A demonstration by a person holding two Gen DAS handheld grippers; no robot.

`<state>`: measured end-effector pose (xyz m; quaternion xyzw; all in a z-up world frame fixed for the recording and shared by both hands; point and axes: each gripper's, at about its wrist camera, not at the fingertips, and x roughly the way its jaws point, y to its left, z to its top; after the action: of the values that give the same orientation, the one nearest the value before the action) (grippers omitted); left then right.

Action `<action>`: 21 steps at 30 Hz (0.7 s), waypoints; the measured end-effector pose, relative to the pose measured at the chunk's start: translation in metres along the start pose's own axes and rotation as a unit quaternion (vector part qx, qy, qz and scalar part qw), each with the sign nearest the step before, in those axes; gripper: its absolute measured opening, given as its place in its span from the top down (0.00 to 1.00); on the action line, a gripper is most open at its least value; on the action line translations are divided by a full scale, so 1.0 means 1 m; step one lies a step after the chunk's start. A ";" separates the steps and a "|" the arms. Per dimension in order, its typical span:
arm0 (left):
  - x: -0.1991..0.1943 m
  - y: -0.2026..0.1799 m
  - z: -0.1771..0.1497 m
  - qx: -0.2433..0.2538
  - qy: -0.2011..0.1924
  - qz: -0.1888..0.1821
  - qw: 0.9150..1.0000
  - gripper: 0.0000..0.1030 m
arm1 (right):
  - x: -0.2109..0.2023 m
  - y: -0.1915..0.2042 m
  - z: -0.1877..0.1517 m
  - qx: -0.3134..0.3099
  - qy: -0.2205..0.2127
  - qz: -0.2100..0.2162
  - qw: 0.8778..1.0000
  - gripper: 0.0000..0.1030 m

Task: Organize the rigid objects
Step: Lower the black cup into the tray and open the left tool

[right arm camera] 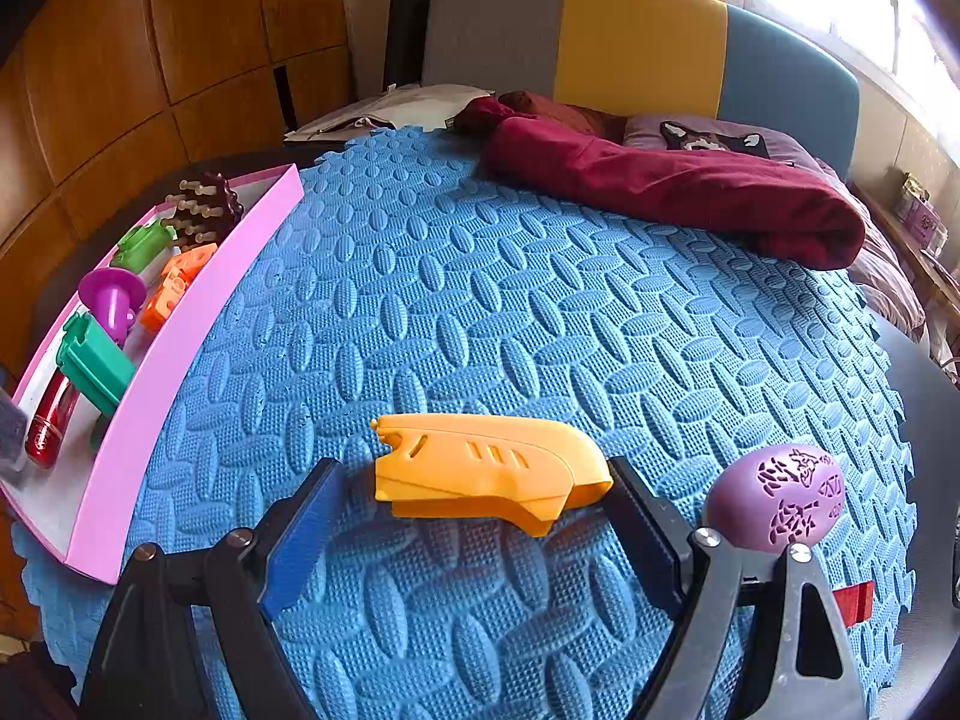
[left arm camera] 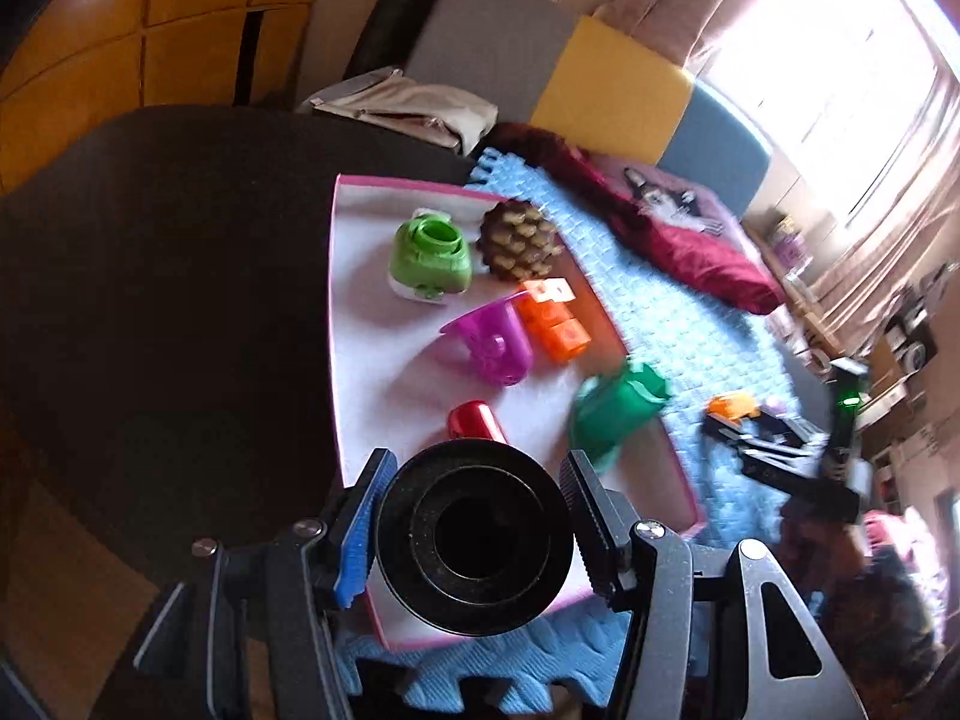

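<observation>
six toys crowd pink tray (left arm camera: 360,324), left hand-held gripper (left arm camera: 474,534) clamps black spool (left arm camera: 474,540), right (right arm camera: 474,534) agape

The left wrist view looks steeply down from close above the near end of the pink tray (left arm camera: 336,324), facing along it toward the bed's headboard (left arm camera: 606,96), with the window beyond to the right. The right wrist view sits low over the blue foam mat (right arm camera: 480,300), to the right of the pink tray (right arm camera: 180,324), and faces the same headboard (right arm camera: 642,42) across the mat. Both views share the tray with its toys, the mat beside it, the maroon blanket (right arm camera: 678,186) beyond the tray, and the wooden wardrobe left of it.
</observation>
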<state>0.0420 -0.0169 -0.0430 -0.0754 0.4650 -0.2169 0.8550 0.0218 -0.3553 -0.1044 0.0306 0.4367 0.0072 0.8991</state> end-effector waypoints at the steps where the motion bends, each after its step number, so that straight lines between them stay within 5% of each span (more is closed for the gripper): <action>1: 0.006 -0.001 0.002 0.005 -0.001 0.002 1.000 0.45 | 0.000 0.000 0.000 0.000 0.000 0.000 1.000 0.15; 5: 0.022 -0.009 0.016 0.030 -0.024 0.011 0.999 0.45 | 0.000 0.000 0.000 0.000 0.000 0.000 1.000 0.15; 9: 0.045 -0.010 0.032 0.026 -0.013 0.012 1.000 0.57 | 0.000 0.000 0.000 0.000 0.000 0.000 1.000 0.15; 16: 0.063 -0.002 0.053 0.011 -0.010 0.042 0.999 0.55 | 0.000 0.000 0.000 0.001 0.000 0.000 1.000 0.15; 20: 0.050 0.002 0.060 0.003 -0.032 0.035 0.999 0.24 | 0.000 0.000 0.000 0.000 0.000 0.000 1.000 0.15; 21: 0.045 0.003 0.060 0.003 -0.040 0.036 0.999 0.24 | 0.000 0.000 0.000 0.000 0.000 0.000 1.000 0.15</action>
<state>0.1143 -0.0385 -0.0448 -0.0643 0.4324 -0.1840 0.8804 0.0223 -0.3552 -0.1044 0.0310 0.4365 0.0072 0.8991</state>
